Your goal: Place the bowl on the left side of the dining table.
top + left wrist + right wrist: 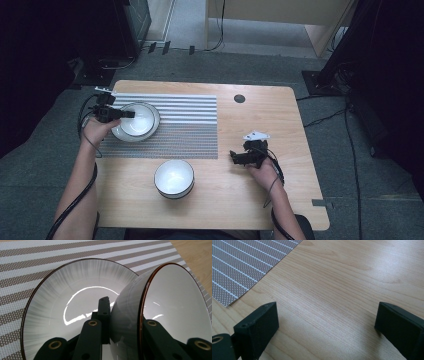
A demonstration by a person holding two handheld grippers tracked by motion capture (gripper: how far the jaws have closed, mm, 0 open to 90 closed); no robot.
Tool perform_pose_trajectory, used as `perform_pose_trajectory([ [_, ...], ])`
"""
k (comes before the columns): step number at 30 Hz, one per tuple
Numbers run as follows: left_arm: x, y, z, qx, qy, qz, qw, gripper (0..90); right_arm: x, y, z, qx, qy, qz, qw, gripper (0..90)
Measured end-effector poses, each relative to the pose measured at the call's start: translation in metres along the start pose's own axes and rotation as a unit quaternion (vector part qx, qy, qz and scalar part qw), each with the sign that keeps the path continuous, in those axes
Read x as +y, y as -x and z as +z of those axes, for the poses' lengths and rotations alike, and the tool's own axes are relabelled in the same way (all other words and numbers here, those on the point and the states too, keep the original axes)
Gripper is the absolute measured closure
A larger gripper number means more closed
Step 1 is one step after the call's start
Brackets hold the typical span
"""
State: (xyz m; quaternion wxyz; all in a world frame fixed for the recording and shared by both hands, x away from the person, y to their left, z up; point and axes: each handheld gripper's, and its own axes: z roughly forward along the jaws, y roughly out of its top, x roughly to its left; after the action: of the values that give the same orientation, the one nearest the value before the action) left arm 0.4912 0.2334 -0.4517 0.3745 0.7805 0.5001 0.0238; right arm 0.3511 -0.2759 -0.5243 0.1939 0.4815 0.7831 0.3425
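Thing in hand: a small bowl (175, 302), white inside with a dark brown rim and a grey-streaked outer wall, carried tilted on its side by the left gripper (112, 113).
Where it is: over the left part of the striped placemat (185, 125), directly above a larger bowl (62, 302) of the same pattern that rests on the mat; in the high view the two read as one nested shape (135, 121).
How it likely handles: glazed ceramic by the look of the sheen, so stiff, fairly heavy for its size, slick under hard pads and liable to chip if rim meets rim.
Where to hold: across the wall just below the rim, one finger inside and one outside, which is the grip in use.
Bowl against the fingers: the wall stands between the two fingers (103, 312); one lies against the grey outside, the other reaches into the white inside.
Left fingers: closed hard on the small bowl's wall.
Right fingers: spread wide with nothing between them, the right gripper (239, 158) hanging low over bare table (337, 277) beside the mat's edge.
Other bowl: a third bowl (174, 178) sits near the front of the table, well apart from both grippers.
Risk: a tilted, one-sided pinch may let the bowl swing or slip.
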Motion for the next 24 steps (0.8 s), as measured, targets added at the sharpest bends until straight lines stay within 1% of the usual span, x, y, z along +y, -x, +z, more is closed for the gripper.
perform_pose_trajectory([
  [4,-0.001,-0.005,0.002,0.007,0.001,-0.007,1.0,77.9,0.0,0.0,0.0,0.0,0.0,0.0,1.0,4.5],
  [7,-0.002,-0.008,0.002,0.008,0.002,-0.011,0.9999,77.9,0.0,0.0,0.0,0.0,0.0,0.0,1.0,4.4],
  [9,-0.003,-0.012,0.003,0.011,0.004,-0.018,0.9998,78.0,0.0,0.0,0.0,0.0,0.0,0.0,1.0,4.5],
  [14,-0.006,-0.017,0.005,0.019,0.0,-0.022,0.9996,77.9,0.0,0.0,0.0,0.0,0.0,0.001,1.0,4.4],
  [17,-0.007,-0.021,0.005,0.014,0.006,-0.03,0.9994,78.0,0.0,0.0,0.0,0.0,0.0,0.001,1.0,4.5],
  [21,-0.008,-0.023,0.006,0.01,0.009,-0.036,0.9992,78.0,0.0,0.0,0.0,0.0,0.0,0.0,1.0,4.5],
  [24,-0.009,-0.026,0.007,0.006,0.016,-0.046,0.9988,78.1,0.0,0.0,0.0,0.0,0.0,0.0,1.0,4.5],
])
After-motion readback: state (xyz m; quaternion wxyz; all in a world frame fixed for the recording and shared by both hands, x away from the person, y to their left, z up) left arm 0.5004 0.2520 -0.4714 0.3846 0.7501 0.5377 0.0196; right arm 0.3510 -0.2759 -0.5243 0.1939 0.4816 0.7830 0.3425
